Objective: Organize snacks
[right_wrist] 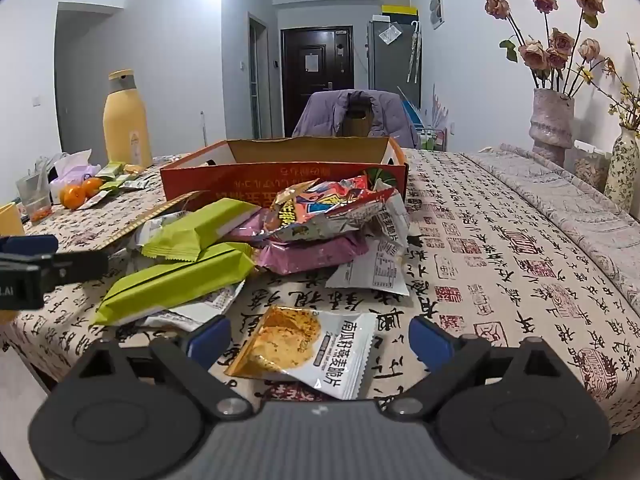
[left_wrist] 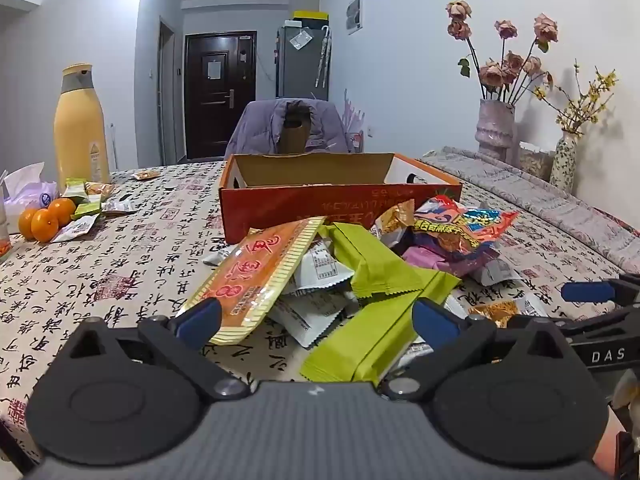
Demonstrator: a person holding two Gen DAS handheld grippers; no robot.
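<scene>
Crinkly foil and plastic film make up almost everything I have to move here: a loose heap of snack packets lies on the calligraphy-printed tabletop (right_wrist: 500, 240) just in front of the open red-orange cardboard box (right_wrist: 280, 168), which I take to be where they belong. My right tool (right_wrist: 320, 338) hangs with its blue-padded jaws spread wide and nothing between them, poised over a small white-and-gold foil sachet (right_wrist: 306, 346) that lies flat and alone, nearer to me than the heap and well short of the box. My left tool (left_wrist: 316, 318) is likewise wide open and empty, facing the near edge of the heap, where a long orange-and-yellow striped packet (left_wrist: 252, 280) leans up against two lime-green wrapped bars (left_wrist: 376, 300) stacked loosely in front of the box. I judge all of these to be light, soft and slippery, and probably crisp inside, so a hard squeeze could crush the contents. The sachet lies too flat to pinch across its face; I would come in low and take it by a crimped end seam. The green bars look stiffer and thicker, so gripping one across its narrow width near the middle should hold. Anything pulled from under the heap may drag its neighbours along.
</scene>
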